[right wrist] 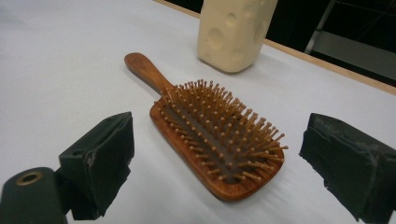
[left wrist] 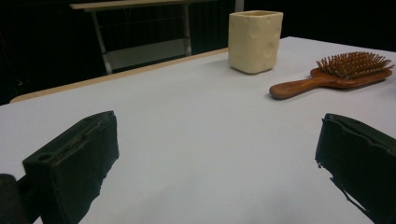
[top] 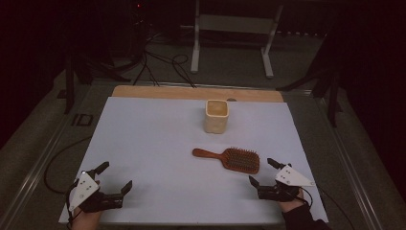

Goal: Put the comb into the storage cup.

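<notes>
1. Right of centre in the high view, the hairbrush (top: 233, 158) lies bristles-up, just beside your right gripper (top: 263, 172) — jaws wide, empty.
2. Lower left, your left gripper (top: 115, 177) also gapes, empty.
3. Grip the head crookedly, and the bristles could probably make it slip — or knock the cup (top: 216, 115).

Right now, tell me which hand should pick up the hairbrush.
Right. Its tool sits open beside the hairbrush; the left tool is across the table.
</notes>
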`<action>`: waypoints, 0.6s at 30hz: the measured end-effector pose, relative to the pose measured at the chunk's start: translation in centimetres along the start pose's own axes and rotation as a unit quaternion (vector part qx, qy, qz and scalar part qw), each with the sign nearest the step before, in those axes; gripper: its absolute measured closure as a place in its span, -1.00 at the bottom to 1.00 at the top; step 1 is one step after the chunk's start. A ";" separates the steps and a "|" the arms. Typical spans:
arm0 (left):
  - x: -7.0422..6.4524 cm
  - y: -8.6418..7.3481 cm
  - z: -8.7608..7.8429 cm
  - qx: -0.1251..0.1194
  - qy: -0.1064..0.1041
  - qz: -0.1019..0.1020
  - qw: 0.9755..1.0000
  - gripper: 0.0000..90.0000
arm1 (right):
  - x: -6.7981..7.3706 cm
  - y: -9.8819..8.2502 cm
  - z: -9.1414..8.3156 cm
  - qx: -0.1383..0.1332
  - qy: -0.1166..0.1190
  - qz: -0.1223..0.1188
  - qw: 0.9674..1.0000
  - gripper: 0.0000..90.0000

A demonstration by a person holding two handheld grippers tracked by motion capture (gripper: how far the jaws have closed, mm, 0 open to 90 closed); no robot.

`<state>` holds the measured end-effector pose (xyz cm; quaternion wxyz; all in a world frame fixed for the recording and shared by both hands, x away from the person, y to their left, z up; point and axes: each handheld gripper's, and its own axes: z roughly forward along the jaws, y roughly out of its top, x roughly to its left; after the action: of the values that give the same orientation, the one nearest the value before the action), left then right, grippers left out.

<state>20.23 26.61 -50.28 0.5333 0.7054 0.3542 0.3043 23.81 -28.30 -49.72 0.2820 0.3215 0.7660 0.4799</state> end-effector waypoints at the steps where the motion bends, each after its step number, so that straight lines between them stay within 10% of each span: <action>1: 0.0 0.0 0.0 -0.001 0.000 -0.001 1.000 -1.00 | 0.0 0.0 0.0 0.000 0.000 0.001 1.000 -0.79; 18: -0.2 0.1 -0.2 -0.003 -0.003 0.003 1.000 -1.00 | 0.5 0.8 0.0 0.028 0.010 0.012 0.999 -0.79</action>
<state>19.96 26.54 -50.10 0.5354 0.7058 0.3498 0.3047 23.61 -27.63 -49.01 0.2599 0.3339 0.7776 0.4651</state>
